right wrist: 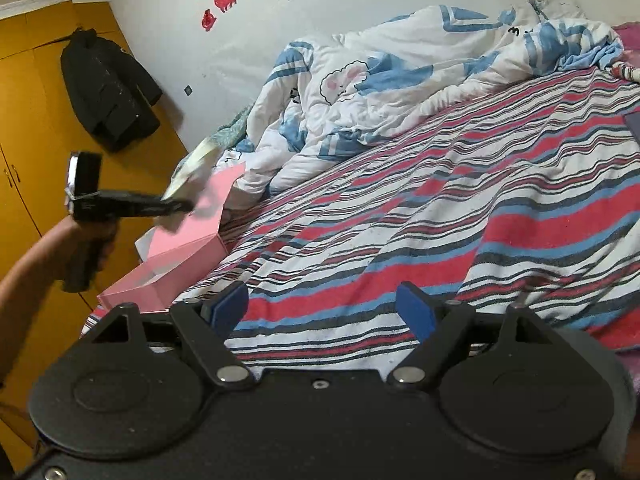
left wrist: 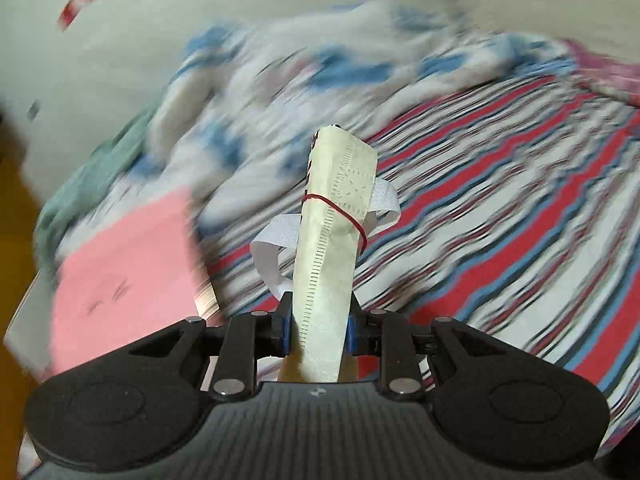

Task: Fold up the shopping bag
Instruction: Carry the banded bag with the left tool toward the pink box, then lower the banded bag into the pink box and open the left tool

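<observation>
Left wrist view has your left gripper [left wrist: 318, 322] clamped tight on the shopping bag [left wrist: 332, 232], which is rolled into a long cream bundle with a red rubber band [left wrist: 344, 210] around it and white handle loops [left wrist: 276, 248] sticking out the sides. The jaws are nearly together, with the blue pads squeezing the bundle's lower end, and its long axis runs straight out along the fingers, free end pointing away from you and up in the picture. Everything behind it is smeared with blur. From the right wrist view you can see your left hand [right wrist: 90, 248] wrapped around the gripper handle, forearm coming in from the lower left, with the bundle held in the air over the open pink box [right wrist: 184, 256] at the edge of the striped bedsheet [right wrist: 440, 216]. Your right gripper [right wrist: 324, 312] sits wide open with nothing between its fingers, low over the sheet.
</observation>
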